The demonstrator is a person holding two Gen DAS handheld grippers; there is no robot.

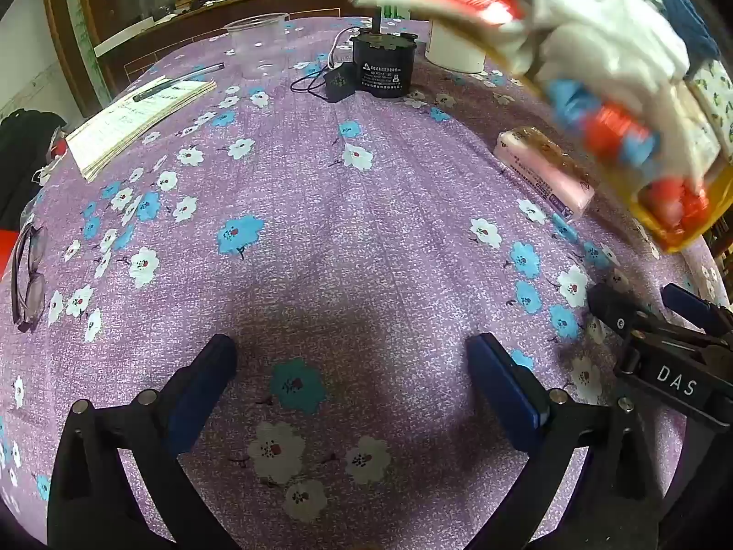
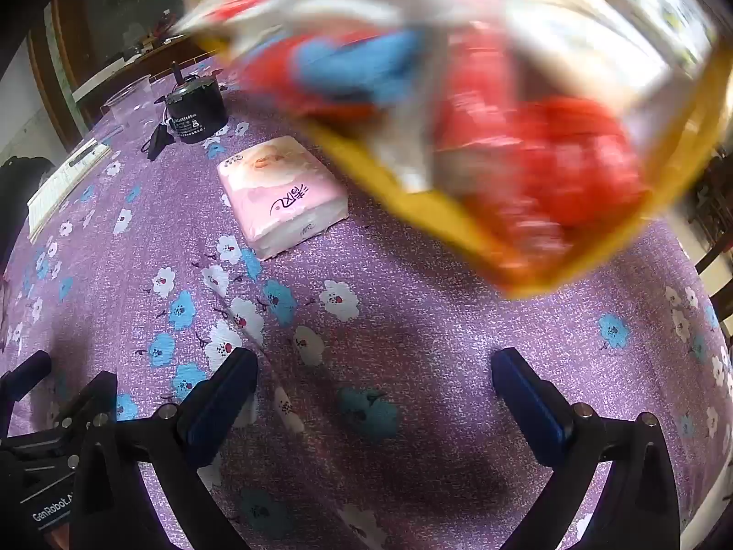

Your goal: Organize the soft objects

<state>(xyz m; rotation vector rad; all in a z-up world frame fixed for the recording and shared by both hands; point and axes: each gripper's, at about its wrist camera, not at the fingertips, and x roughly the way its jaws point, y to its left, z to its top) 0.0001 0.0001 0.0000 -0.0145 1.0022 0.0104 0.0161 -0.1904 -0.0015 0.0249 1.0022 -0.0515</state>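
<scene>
The counter (image 1: 366,211) is covered w/ a purple cloth printed w/ blue & white flowers, lying smooth across the whole top. Left tool (image 1: 350,360) hangs over bare cloth near the front edge, blue pads wide apart, nothing between them. Right tool (image 2: 373,373) sits just beside it on the right, also spread apart & empty, over a dim shadow on the cloth.

A yellow basket (image 2: 435,211) full of soft stuff (white, red & blue packs, all motion-blurred) is tilted up in the air at the far right; can't tell what holds it. A pink tissue pack (image 2: 281,195) lies flat on the cloth just left of the basket, well apart from both tools.

Far side of the counter: a black motor-like cylinder (image 1: 384,66) w/ cord & small black adapter, a clear plastic cup (image 1: 259,46) to its left, a white tub to its right. Far left, a notebook (image 1: 137,123) w/ a pen on top. Glasses (image 1: 28,275) lie at the left edge. Behind, a dark wood-framed cabinet & a cluttered shelf.
</scene>
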